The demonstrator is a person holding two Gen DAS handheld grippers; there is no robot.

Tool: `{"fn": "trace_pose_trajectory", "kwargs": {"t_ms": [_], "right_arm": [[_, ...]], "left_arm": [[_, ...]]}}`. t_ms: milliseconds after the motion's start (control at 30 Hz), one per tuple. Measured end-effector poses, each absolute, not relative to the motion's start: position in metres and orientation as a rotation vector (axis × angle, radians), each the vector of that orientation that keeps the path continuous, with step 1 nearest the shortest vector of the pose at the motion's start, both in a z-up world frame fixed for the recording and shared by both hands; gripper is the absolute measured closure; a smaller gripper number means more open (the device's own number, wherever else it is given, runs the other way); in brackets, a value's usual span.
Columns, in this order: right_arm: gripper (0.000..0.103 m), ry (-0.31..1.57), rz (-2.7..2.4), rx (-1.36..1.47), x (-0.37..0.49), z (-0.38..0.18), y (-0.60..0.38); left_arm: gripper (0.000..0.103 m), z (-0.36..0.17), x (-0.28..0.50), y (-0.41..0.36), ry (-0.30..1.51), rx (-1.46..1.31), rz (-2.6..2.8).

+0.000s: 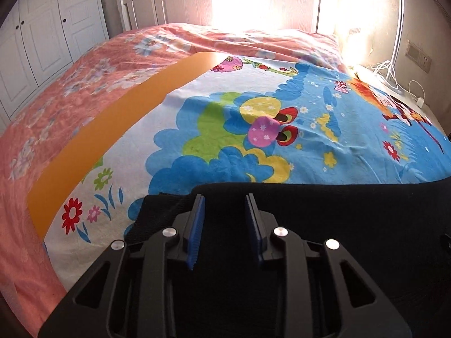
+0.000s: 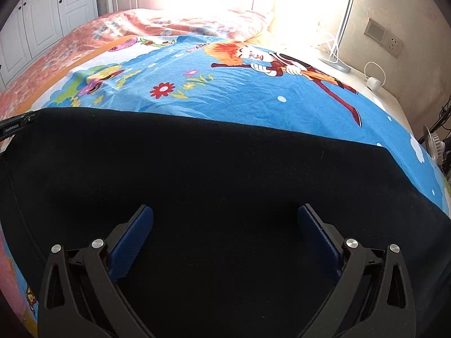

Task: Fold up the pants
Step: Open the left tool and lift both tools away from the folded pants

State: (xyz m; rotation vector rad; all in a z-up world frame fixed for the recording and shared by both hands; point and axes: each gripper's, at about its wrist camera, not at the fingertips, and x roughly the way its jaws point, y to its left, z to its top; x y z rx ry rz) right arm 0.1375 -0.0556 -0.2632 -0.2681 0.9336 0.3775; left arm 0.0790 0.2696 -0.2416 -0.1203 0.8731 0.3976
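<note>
Black pants (image 1: 324, 211) lie flat across the near part of the bed, on a bright cartoon sheet (image 1: 231, 118). My left gripper (image 1: 224, 205) hovers over the pants' left end, its blue pads (image 1: 197, 225) partly open with a narrow gap and nothing between them. In the right wrist view the pants (image 2: 197, 163) fill the lower frame. My right gripper (image 2: 225, 219) is wide open over the cloth, blue pads (image 2: 132, 242) far apart, holding nothing. The left gripper's tip shows at the left edge of the right wrist view (image 2: 17, 124).
An orange band (image 1: 112, 124) edges the sheet, with a pink floral duvet (image 1: 56, 90) beyond. White wardrobe doors (image 1: 42, 36) stand left. A headboard (image 1: 141, 2) and glaring window are at the back. White cables and a charger (image 2: 373, 80) lie at the right by a wall socket (image 2: 383, 38).
</note>
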Motion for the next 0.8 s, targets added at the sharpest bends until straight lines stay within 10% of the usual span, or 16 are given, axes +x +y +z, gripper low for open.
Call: {"fn": "trace_pose_trajectory", "kwargs": {"t_ms": [67,367,800], "right_arm": [[0.005,0.934,0.378,-0.265,0.138,-0.263,-0.056],[0.006,0.891,0.371,-0.225,0.133,-0.249,-0.073],[0.005,0.917,-0.228,-0.092,0.098,-0.244,-0.396]], "left_arm": [[0.062,-0.230,0.069,0.281,0.834,-0.148,0.512],[0.061,-0.216,-0.040,0.260,0.668,-0.420,0.518],[0.043,-0.253,-0.084,0.266,0.733,-0.465,0.629]]}}
